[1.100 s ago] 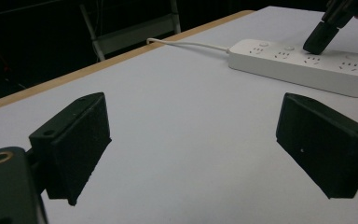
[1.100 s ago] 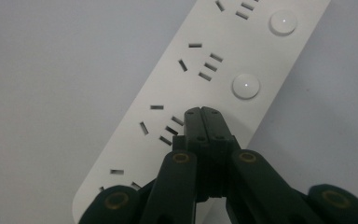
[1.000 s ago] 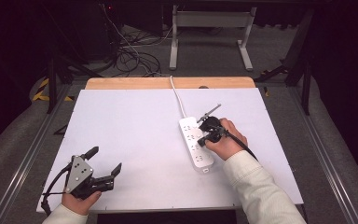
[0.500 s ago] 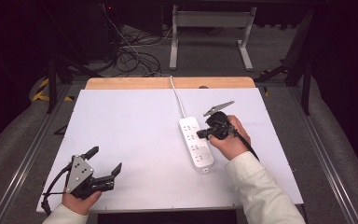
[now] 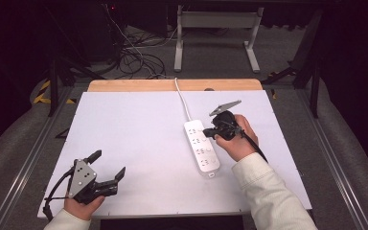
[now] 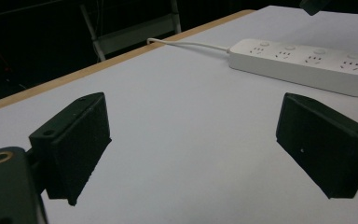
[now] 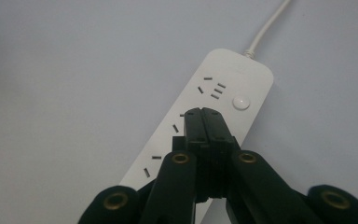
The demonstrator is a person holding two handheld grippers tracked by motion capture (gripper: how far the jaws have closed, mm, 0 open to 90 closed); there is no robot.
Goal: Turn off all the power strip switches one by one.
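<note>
A white power strip (image 5: pixel 201 146) lies on the white table top, its cord (image 5: pixel 182 98) running to the far edge. The strip (image 7: pixel 205 116) has several sockets and round buttons. My right gripper (image 5: pixel 210 134) hovers just above the strip's far half, jaws pressed together with nothing between them; in the right gripper view its tips (image 7: pixel 205 112) point down over a socket. My left gripper (image 5: pixel 109 168) rests near the table's front left, jaws wide apart and empty. From the left gripper view the strip (image 6: pixel 303 65) lies farther off to the right.
The white table (image 5: pixel 139 134) has a wooden strip (image 5: pixel 139 85) along its far edge. Cables (image 5: pixel 134 57) and a metal stand (image 5: pixel 215 33) sit on the dark floor beyond. Metal rails (image 5: pixel 24 163) run along both sides.
My right gripper has lifted a little off the power strip and its grey plate now tilts up. The left gripper has stayed where it was.
</note>
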